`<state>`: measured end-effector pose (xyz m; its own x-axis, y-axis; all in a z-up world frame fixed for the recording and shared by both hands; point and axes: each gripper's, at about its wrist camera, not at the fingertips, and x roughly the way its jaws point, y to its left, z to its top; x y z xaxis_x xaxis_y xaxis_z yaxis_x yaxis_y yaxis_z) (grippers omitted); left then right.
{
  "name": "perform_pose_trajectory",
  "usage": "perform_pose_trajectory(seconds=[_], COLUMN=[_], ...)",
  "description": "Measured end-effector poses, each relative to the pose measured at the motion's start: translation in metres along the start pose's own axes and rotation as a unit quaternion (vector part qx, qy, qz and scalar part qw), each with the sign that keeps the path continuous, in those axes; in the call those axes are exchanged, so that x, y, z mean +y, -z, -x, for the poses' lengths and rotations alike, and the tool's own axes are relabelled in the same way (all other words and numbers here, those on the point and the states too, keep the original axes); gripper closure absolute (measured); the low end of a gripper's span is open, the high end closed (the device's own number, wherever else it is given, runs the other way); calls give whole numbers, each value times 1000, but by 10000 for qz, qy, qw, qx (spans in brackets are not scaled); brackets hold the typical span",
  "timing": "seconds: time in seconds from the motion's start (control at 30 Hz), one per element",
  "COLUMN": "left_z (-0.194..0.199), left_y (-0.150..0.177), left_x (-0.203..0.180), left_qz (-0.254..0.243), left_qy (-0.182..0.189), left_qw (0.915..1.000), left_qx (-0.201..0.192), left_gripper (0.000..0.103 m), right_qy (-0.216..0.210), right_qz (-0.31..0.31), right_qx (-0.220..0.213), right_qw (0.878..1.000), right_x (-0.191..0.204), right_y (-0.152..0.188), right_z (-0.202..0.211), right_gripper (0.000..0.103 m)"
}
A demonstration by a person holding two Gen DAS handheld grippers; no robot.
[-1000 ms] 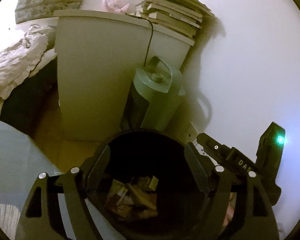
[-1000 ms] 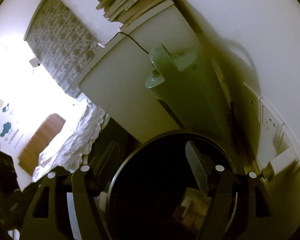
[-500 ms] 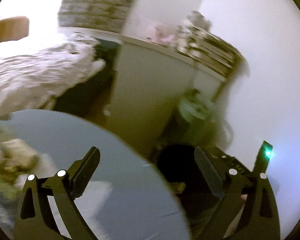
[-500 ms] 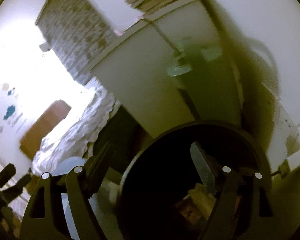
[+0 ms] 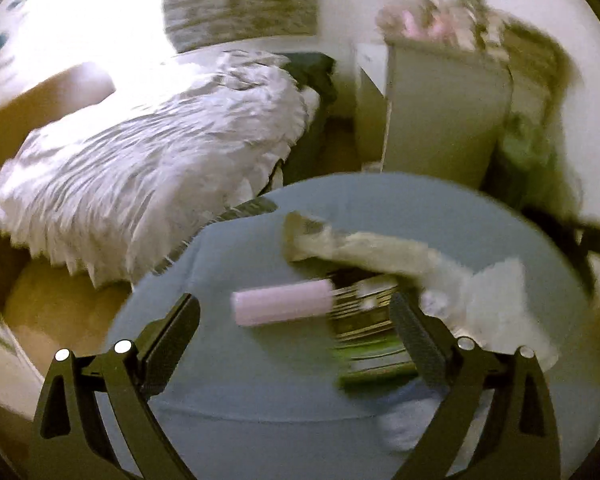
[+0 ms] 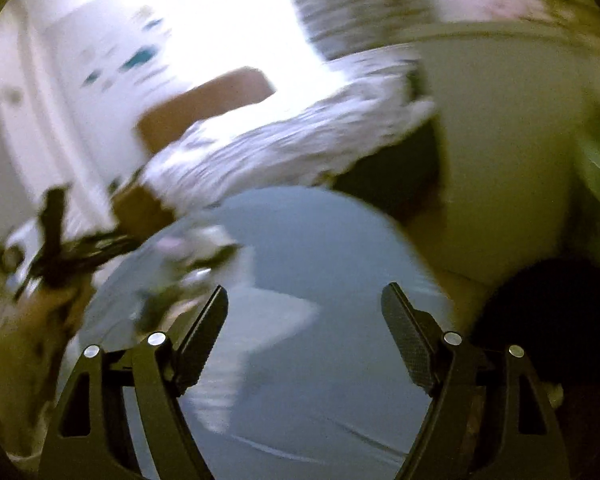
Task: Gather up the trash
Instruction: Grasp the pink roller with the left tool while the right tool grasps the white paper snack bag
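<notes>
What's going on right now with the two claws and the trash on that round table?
Both claws open, empty: left claw, right claw. Left over round table, facing pink tube, green packet, crumpled paper. Black bin lower right. Nothing blocking; picture blurred.

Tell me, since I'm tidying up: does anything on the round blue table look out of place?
Yes. Litter lies loose on the round blue table: a pink tube, a green packet and crumpled wrappers. The heavy blur hides finer detail.
</notes>
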<state>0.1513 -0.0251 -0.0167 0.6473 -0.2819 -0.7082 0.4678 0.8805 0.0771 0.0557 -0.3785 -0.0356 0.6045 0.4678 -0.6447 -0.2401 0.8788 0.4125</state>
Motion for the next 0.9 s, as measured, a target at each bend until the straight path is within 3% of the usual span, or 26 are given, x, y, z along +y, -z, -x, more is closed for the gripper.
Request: perform_pose_trajectory(seconds=[0.1,0.27,0.33,0.4,0.53,0.6,0.77,0.9], left_z=[-17,-38,-48,-57,-66,-67,-71,-71], left_y=[2,8,10,9,8,8,7,5], left_x=[11,16,14,14,18,20,23,27], left_qz=[-624,-1197,-1441,-1546,-1390,-1247,-768,-438], left_qy=[40,294,317,359,638,716,707,663], left_qw=[9979,9919,9882,9860,9866,9879,9931,9956], left_qx=[148,308,403,520,574,581,534,498], left_gripper=[9,9,14,26,37,48,54,60], right_qy=[-394,-566,-570,-568,-444,-333,-212,-260], right_qz=[473,1011,1156,1243,1336,1359,1051,785], right_qx=[389,871,1067,1301,1689,1796,2103,1972], right_qw=[9973,9894,9859,9820,9755,9737,9717,9769], right_x=[47,99,111,123,136,138,127,123], right_y=[-27,-64,-72,-75,-77,-79,-86,-91], right_z=[-37,-99,-124,-152,-199,-219,-256,-258], right_gripper=[32,34,34,34,34,34,48,55])
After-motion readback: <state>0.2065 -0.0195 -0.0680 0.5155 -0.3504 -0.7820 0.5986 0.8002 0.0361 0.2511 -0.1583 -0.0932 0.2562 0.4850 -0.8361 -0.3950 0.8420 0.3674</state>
